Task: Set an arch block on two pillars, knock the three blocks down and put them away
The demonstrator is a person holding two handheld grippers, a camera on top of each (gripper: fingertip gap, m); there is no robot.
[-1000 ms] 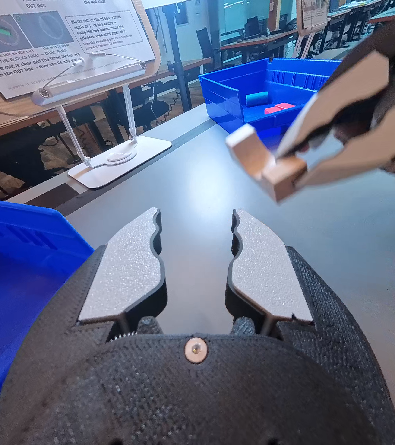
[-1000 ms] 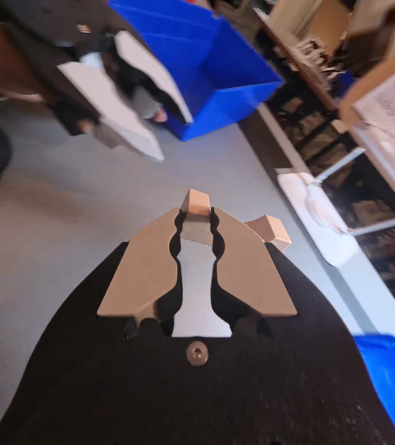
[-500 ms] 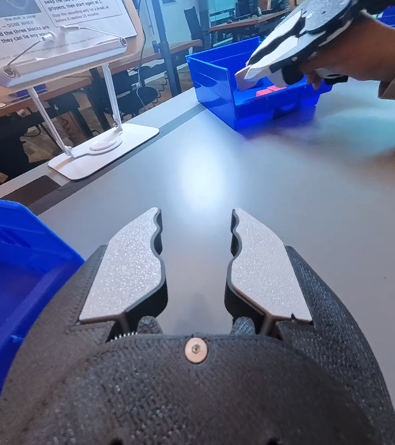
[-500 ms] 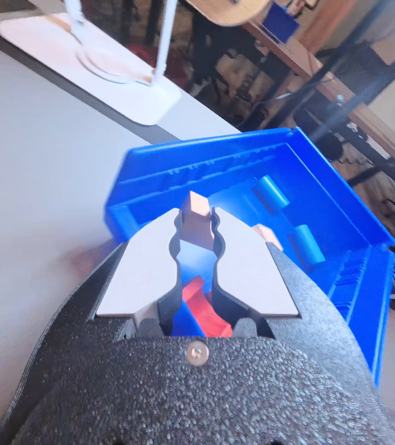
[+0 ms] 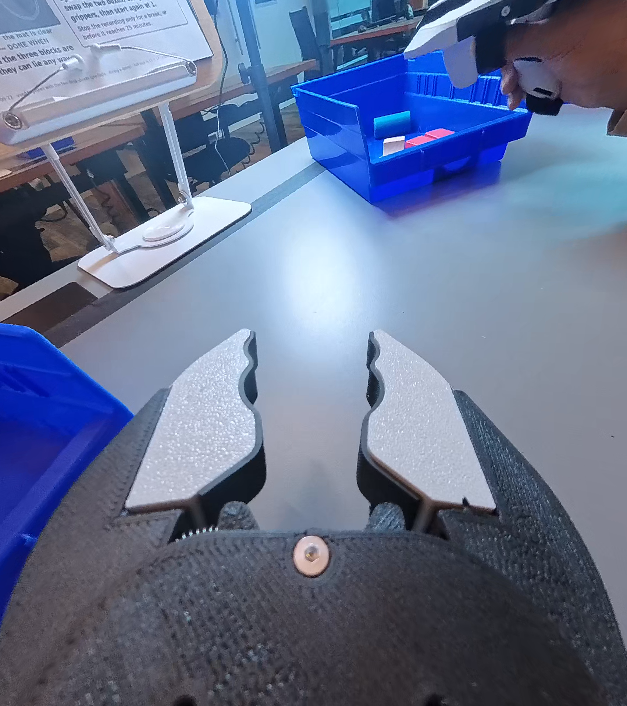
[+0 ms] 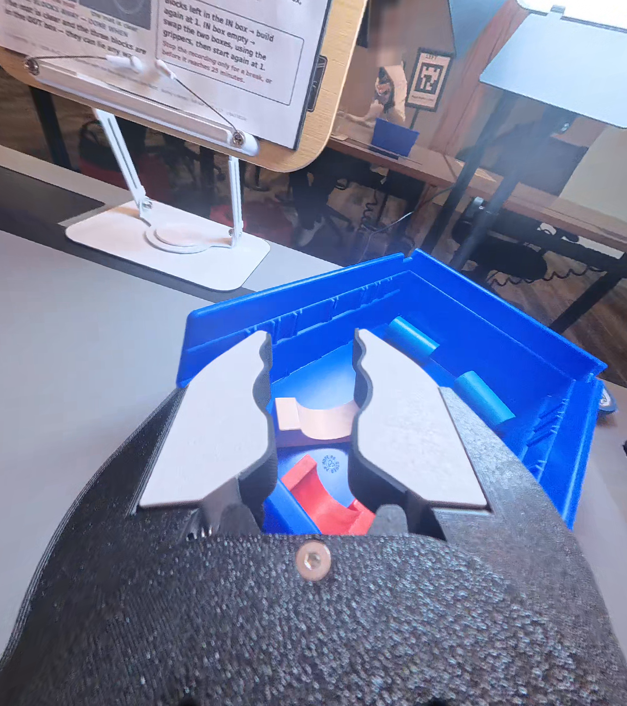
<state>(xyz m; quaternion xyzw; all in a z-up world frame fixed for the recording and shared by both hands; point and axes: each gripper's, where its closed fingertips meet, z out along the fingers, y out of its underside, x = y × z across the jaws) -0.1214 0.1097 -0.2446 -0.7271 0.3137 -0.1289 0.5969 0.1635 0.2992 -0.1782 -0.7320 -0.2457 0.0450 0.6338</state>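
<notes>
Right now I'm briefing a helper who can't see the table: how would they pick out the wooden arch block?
Find the blue bin beside the white stand on the grey table. Inside it, below the right gripper, whose fingers are open, lies the tan arch block. Its neighbours are a red arch and two blue cylinders; it alone is bare wood.

On my feeds the main writing is a white printed sheet [image 6: 174, 49] clipped to a rounded wooden board on a white stand [image 6: 342, 95]: black paragraphs, a boxed block with numerals and some red lines, plus grey photo panels. The left wrist view shows its lower part too [image 5: 75, 30]. Far behind stands a small framed black-and-white square-code sign [image 6: 428, 78]. A round moulded stamp [image 6: 330, 464] marks the floor of the blue plastic bin [image 6: 304, 305].
</notes>
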